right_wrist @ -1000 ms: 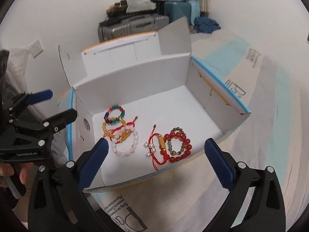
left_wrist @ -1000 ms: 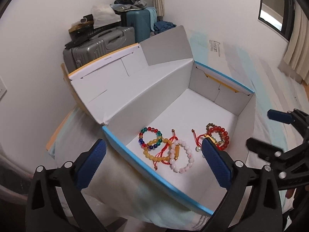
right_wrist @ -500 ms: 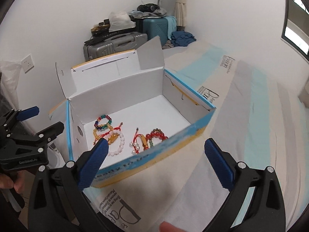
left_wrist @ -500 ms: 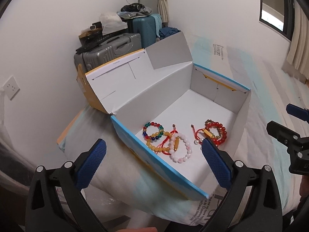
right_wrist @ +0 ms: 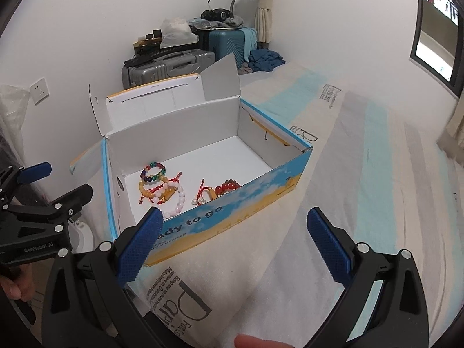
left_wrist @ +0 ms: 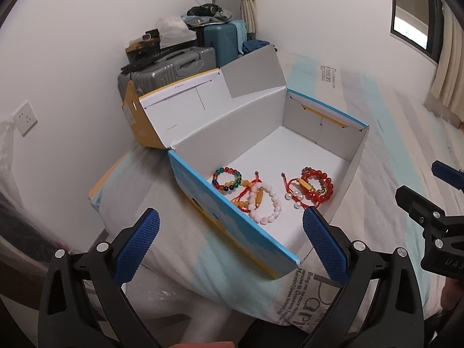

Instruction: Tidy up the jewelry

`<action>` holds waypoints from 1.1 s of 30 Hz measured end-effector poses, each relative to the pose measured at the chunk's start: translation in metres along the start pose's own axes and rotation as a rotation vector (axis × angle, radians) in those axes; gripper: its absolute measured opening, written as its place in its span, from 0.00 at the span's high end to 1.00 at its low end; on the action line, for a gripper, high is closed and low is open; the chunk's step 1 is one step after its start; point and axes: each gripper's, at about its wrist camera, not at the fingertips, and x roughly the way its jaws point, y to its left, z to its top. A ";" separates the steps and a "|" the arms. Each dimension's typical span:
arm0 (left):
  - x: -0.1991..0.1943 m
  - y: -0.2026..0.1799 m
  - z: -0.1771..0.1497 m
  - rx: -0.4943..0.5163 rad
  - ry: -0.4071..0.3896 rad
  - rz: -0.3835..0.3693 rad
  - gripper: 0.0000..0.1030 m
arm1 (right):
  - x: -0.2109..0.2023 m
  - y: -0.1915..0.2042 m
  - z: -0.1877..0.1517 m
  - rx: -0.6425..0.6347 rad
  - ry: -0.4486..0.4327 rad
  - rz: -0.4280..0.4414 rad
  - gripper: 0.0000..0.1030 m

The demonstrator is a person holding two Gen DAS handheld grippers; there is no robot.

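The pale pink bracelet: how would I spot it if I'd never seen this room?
Find the open blue box on the bed. Inside, at its near end, lie two heaps of bracelets. The pale pink bracelet is in the left heap, nearest you, the only one with milky pink-white beads.

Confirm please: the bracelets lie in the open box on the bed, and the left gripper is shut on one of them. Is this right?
Not quite. The bracelets do lie in the open box on the bed, but the left gripper is open and holds nothing; its fingers stand wide apart, short of the bracelets. The left wrist view shows this.
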 end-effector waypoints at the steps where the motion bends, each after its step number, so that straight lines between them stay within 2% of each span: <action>1: -0.001 0.000 0.000 0.000 -0.003 0.000 0.06 | 0.000 0.000 0.000 0.001 0.001 -0.001 0.07; 19: 0.001 0.001 -0.001 -0.004 -0.002 0.015 0.06 | 0.002 0.003 -0.002 -0.013 0.004 -0.014 0.07; 33: 0.007 -0.004 -0.001 0.007 0.015 -0.012 0.06 | 0.006 0.002 -0.004 -0.010 0.016 -0.020 0.07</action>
